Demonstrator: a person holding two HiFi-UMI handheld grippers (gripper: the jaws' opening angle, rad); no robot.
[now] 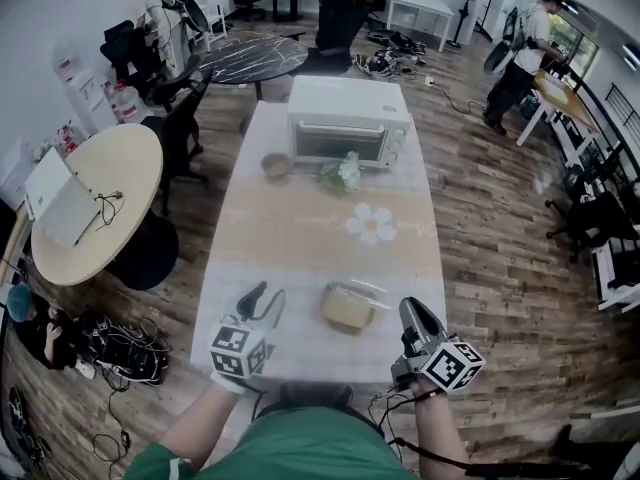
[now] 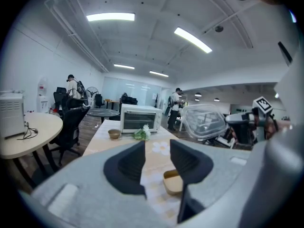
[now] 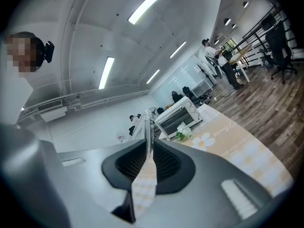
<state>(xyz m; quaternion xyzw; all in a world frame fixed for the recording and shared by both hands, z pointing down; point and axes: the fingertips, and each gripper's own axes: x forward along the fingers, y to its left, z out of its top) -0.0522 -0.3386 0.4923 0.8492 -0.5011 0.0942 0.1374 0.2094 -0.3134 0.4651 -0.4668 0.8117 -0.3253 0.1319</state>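
Long table (image 1: 300, 238) with a white oven (image 1: 348, 118) at the far end. Near the front edge, a tan box (image 1: 346, 310). Clear lid (image 2: 204, 120) tilted up off it, pinched tight in the right gripper (image 3: 148, 151). Left gripper (image 2: 156, 160) beside the box, jaws wide apart, holding nothing.

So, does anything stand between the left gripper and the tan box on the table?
Nothing visible: only bare tablecloth lies between the left gripper and the tan box. The right gripper holds the clear lid raised.
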